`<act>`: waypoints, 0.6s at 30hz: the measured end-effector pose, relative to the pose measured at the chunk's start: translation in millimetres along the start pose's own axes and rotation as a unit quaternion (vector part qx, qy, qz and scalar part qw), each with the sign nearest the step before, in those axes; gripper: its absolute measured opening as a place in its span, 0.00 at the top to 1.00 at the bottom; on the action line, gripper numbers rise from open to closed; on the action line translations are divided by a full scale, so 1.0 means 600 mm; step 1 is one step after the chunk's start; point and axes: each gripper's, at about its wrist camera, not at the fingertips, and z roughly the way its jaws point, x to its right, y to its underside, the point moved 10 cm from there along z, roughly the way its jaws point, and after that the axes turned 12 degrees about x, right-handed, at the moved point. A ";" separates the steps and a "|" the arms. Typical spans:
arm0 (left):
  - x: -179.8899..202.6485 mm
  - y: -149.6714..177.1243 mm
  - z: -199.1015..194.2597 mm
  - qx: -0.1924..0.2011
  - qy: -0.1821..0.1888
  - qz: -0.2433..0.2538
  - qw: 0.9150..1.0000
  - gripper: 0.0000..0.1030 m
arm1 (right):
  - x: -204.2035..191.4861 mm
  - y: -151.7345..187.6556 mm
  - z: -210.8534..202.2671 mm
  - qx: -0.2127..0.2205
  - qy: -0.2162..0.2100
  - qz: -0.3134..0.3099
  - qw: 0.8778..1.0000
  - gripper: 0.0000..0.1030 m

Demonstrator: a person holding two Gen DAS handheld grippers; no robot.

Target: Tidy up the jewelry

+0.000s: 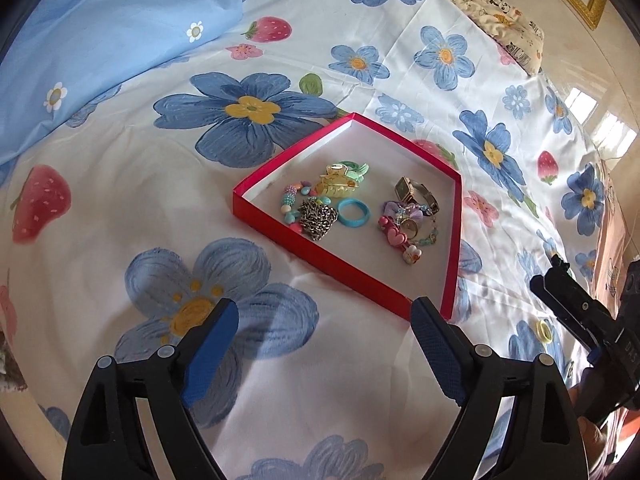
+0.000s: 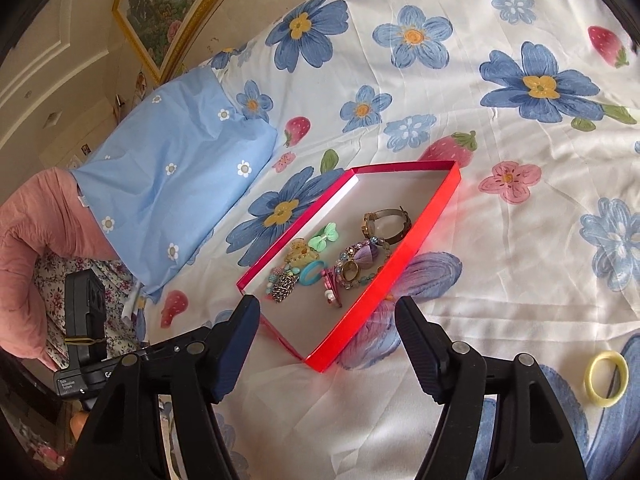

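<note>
Ahead of left gripper (image 1: 324,332) fingers | red box (image 1: 340,264) | untouched

- Open flowered bedsheet (image 1: 120,200) surrounds the red tray (image 1: 280,236).
- Jewelry crowds the tray's far half; its near corner lies bare.
- Blue pillow (image 2: 180,184) blocks far left.
</note>
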 end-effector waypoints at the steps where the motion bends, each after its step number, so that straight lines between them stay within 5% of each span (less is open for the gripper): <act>1: 0.002 -0.001 -0.005 0.002 0.000 0.004 1.000 0.15 | -0.003 -0.002 -0.003 0.001 0.000 -0.005 1.000 0.30; 6: 0.025 -0.031 -0.040 0.020 -0.019 0.065 0.998 0.15 | -0.033 -0.036 -0.021 0.009 0.010 -0.067 0.998 0.30; 11: 0.057 -0.075 -0.099 0.074 -0.047 0.121 0.989 0.01 | -0.079 -0.095 -0.050 0.031 0.046 -0.168 0.984 0.03; 18: 0.048 -0.029 -0.113 0.101 -0.065 0.117 0.986 0.01 | -0.088 -0.075 -0.072 0.070 0.064 -0.215 0.972 0.00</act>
